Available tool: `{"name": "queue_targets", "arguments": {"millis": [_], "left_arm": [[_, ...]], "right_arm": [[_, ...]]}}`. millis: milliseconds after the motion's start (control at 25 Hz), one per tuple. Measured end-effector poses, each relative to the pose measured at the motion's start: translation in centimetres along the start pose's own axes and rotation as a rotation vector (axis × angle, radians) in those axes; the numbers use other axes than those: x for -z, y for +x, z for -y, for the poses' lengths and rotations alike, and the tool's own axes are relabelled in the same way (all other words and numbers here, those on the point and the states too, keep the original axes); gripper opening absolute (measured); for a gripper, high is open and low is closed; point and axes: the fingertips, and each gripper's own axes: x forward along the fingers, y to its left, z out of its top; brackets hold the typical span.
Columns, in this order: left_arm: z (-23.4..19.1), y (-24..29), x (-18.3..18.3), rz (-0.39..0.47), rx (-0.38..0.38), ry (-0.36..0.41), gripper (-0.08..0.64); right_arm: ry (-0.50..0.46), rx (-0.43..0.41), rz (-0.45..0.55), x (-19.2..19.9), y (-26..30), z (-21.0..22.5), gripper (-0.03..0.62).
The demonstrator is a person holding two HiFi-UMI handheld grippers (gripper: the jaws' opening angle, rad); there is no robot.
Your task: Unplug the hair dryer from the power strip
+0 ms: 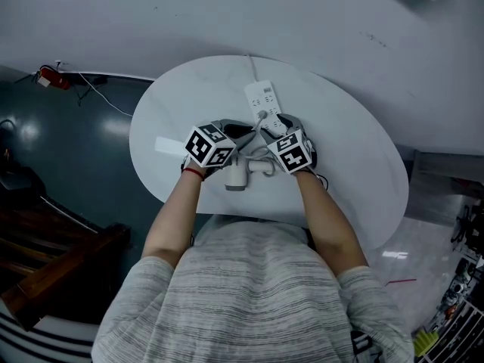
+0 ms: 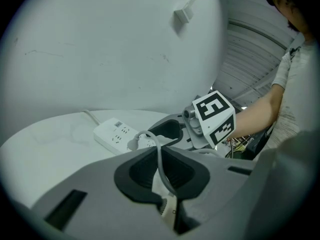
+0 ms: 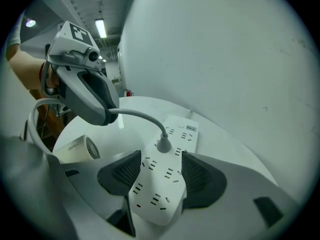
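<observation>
Grey cord (image 2: 159,151) pinched, power strip (image 3: 155,199) straddled
The left gripper (image 2: 161,176) has its jaws nearly together on the cord. The right gripper (image 3: 159,176) holds its jaws wide apart, the power strip between them, with the plug (image 3: 163,144) seated in a socket just ahead of the pads (image 3: 200,176). The hair dryer (image 3: 75,149) lies on the table (image 1: 348,172) to its left

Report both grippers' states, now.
Left gripper: jaws shut on the hair dryer cord.
Right gripper: jaws open, straddling the power strip.
</observation>
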Motion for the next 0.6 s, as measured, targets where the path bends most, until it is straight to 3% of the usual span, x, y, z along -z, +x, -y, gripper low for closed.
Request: {"name": "queue_targets", "arguments": {"millis": [240,360,600], "left_arm": [[-0.5,-0.2,-0.6,0.001,0.015,0.006,0.029],[-0.5,-0.4,-0.8,0.014,0.028,0.015,0.029],[-0.5,-0.8,-2.2,0.116,0.086,-0.043,0.028]], "right_arm": [[-0.025,0.011,-0.042,-0.2,1.6,0.3,0.247],[0.013,0.01,-0.035,-0.1,1.9,0.4,0.245],[0.043,-0.004,0.003,0.1,1.9,0.4,0.245]]}}
